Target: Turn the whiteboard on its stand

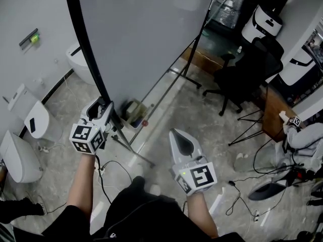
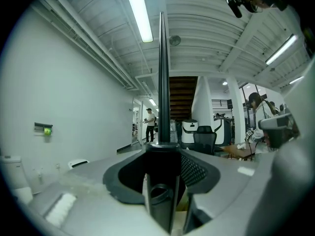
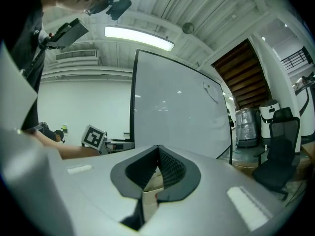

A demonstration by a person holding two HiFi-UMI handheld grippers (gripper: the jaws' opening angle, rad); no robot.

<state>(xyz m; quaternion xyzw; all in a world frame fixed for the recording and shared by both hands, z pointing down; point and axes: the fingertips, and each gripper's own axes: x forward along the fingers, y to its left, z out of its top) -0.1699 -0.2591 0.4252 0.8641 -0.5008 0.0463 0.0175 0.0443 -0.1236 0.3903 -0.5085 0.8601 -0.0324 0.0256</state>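
Note:
The whiteboard stands on its metal stand, its pale face tilted toward me and its black frame running down the left side. My left gripper is shut on the lower end of that frame. In the left gripper view the frame edge rises straight up from between the jaws of the left gripper. My right gripper hangs free below the board, shut with nothing in it. In the right gripper view the right gripper has its tips meeting, and the whiteboard fills the space beyond.
A black office chair stands right of the stand. White fixtures line the left wall. A small box sits at the stand's base. Cables trail over the floor. A wire-legged stand is at the right. A person stands far off.

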